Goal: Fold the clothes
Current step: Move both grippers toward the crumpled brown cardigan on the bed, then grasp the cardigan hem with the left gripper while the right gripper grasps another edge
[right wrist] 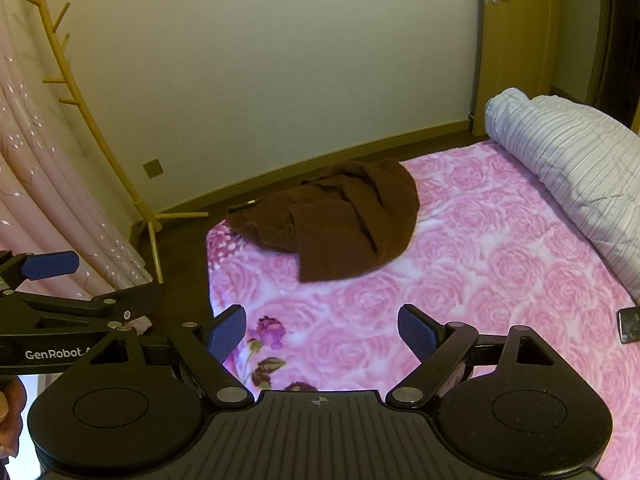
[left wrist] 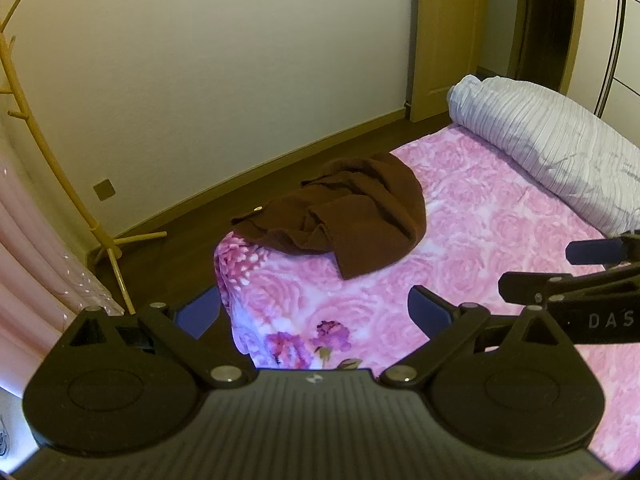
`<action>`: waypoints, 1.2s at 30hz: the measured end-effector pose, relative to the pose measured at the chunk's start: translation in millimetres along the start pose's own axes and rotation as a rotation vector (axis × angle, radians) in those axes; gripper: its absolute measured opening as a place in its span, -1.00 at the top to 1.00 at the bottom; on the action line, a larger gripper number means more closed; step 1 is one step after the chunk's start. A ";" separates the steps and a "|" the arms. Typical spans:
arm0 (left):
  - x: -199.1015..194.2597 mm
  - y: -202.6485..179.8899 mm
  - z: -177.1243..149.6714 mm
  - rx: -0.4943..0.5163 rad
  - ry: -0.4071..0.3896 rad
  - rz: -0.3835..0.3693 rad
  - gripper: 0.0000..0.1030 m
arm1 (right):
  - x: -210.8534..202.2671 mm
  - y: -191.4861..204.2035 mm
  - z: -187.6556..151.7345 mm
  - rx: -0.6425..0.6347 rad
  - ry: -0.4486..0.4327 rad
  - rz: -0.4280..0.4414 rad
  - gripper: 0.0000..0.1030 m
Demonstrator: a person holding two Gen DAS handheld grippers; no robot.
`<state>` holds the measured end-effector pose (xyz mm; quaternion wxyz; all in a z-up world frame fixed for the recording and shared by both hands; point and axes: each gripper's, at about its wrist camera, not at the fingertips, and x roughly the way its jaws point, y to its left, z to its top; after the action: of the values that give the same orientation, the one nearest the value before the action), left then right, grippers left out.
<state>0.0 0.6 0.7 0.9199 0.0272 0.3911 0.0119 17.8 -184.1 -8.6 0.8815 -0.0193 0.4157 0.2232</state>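
A crumpled brown garment (left wrist: 344,208) lies in a heap at the far left corner of the bed (left wrist: 500,232), which has a pink rose-pattern sheet. It also shows in the right wrist view (right wrist: 340,216). My left gripper (left wrist: 316,312) is open and empty, held above the bed's near left edge, well short of the garment. My right gripper (right wrist: 322,334) is open and empty, over the near part of the bed (right wrist: 480,264). The two grippers are side by side, each seen at the edge of the other's view.
A rolled striped white duvet (left wrist: 552,140) lies along the right side of the bed. A yellow wooden coat rack (right wrist: 100,132) stands on the dark floor at the left, next to pink curtains (right wrist: 44,208). A wall and a door (left wrist: 444,36) are behind. A small dark object (right wrist: 628,326) lies at the bed's right edge.
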 end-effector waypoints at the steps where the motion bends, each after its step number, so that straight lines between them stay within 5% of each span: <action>1: -0.7 1.0 0.5 -0.005 0.001 -0.006 -0.92 | -0.3 -0.5 -0.2 0.000 0.000 0.000 -0.67; 14: 2.7 -11.5 -11.3 0.048 0.007 0.033 -0.91 | -6.8 -16.5 -3.2 -0.020 -0.020 -0.007 -0.67; 22: 22.2 -4.0 -10.9 0.179 -0.030 0.023 -0.91 | 5.5 -32.6 -2.3 -0.011 -0.036 0.020 -0.67; 28: 98.9 21.5 0.1 0.325 0.003 0.008 -0.91 | 55.6 -43.4 14.2 -0.056 0.031 0.038 -0.67; 36: 260.7 40.9 13.0 0.659 0.008 -0.152 -0.76 | 185.8 -63.1 48.2 -0.094 0.133 -0.011 -0.66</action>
<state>190.2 52.2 -175.3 0.8582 0.2939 0.3785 -0.1840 181.6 -160.2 -124.4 0.8513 -0.0777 0.4622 0.2357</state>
